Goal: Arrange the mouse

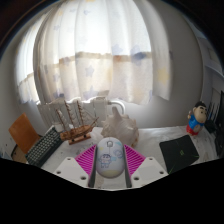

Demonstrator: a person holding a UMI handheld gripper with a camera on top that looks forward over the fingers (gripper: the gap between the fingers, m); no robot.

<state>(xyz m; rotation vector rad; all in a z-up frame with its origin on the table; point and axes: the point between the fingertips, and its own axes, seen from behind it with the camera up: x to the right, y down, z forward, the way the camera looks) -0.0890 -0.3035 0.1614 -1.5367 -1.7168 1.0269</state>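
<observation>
A white mouse point(110, 158) with a pale blue print on its back lies lengthwise between my two fingers. My gripper point(110, 167) is shut on it: the left finger point(93, 166) and the right finger point(128, 166) both press against its sides, with the pink pads flaring outward behind them. The mouse's front end points away from me toward the desk point(150, 140). Its underside is hidden, so I cannot tell whether it rests on the desk or hangs above it.
A keyboard point(42, 146) lies at the left beside a wooden ship model point(72, 126). A pale lumpy figure point(119, 122) stands just beyond the mouse. A black flat pad point(180, 150) and a small red-and-blue figurine point(198, 121) are at the right. Curtains point(100, 50) hang behind.
</observation>
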